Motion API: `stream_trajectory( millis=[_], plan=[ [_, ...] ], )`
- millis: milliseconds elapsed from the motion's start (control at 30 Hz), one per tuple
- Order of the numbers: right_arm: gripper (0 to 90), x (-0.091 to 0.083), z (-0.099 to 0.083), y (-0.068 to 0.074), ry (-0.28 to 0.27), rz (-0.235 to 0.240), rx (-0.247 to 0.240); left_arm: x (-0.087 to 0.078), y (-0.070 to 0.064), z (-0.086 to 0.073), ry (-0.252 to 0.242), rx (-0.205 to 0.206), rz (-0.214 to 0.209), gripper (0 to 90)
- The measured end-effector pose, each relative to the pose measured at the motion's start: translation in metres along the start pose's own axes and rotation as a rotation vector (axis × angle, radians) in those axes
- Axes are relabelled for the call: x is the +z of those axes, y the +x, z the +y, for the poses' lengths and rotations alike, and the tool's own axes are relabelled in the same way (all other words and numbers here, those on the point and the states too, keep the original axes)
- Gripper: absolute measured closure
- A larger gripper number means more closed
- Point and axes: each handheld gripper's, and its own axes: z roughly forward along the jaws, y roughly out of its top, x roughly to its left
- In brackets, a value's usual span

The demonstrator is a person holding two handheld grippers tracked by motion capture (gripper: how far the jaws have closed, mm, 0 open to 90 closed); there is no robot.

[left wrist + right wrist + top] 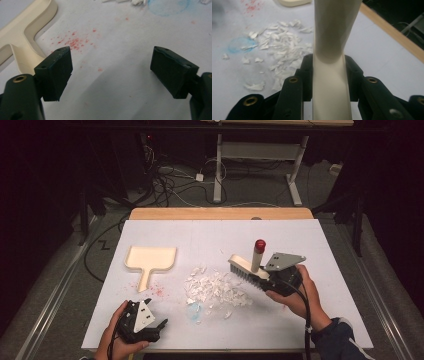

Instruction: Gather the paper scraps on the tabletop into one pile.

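A cream hand brush (246, 266) with dark bristles and a red-tipped handle is held at the right edge of a pile of white paper scraps (215, 289). My right gripper (272, 279) is shut on the brush; in the right gripper view its cream body (329, 75) stands clamped between the jaws, with the scraps (279, 47) to the left. A cream dustpan (148, 260) lies left of the pile, its handle pointing toward me. My left gripper (155, 327) rests open near the front edge; its view shows the dustpan handle (22, 37) at upper left.
Red specks (75, 42) stain the white table cover (310, 245) below the dustpan, and a blue smudge (195, 312) sits by the pile's near side. The table's wooden back edge (220, 213) borders a floor with cables and a desk frame (260, 165).
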Motion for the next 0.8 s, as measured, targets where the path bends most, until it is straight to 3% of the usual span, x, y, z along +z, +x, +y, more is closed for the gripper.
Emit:
stream_trajectory(
  millis=[167, 333, 533, 600, 667, 767, 800],
  plan=[
    [67.6, -0.008, -0.005, -0.016, -0.002, -0.042, 0.04, 0.0, 0.0, 0.0, 0.003, 0.004, -0.002, 16.9],
    [67.7, -0.005, -0.017, -0.031, 0.032, -0.091, 0.075, 0.001, -0.001, 0.0, 0.007, 0.007, -0.001, 16.9],
    [67.7, 0.014, -0.031, -0.04, 0.134, -0.188, 0.069, 0.001, -0.001, 0.001, 0.009, 0.009, -0.002, 16.9],
    [67.7, 0.025, -0.035, -0.036, 0.179, -0.198, 0.054, 0.001, -0.001, 0.001, 0.012, 0.01, 0.003, 16.9],
    [67.7, 0.034, -0.035, -0.027, 0.179, -0.168, 0.036, 0.001, -0.001, 0.001, 0.01, 0.011, 0.003, 16.9],
    [67.4, 0.044, -0.026, -0.005, 0.193, -0.159, -0.017, 0.0, -0.001, 0.001, 0.005, 0.012, 0.005, 16.9],
    [67.5, 0.046, -0.023, 0.003, 0.188, -0.136, -0.018, 0.0, -0.001, 0.001, 0.004, 0.012, 0.005, 16.9]
  ],
)
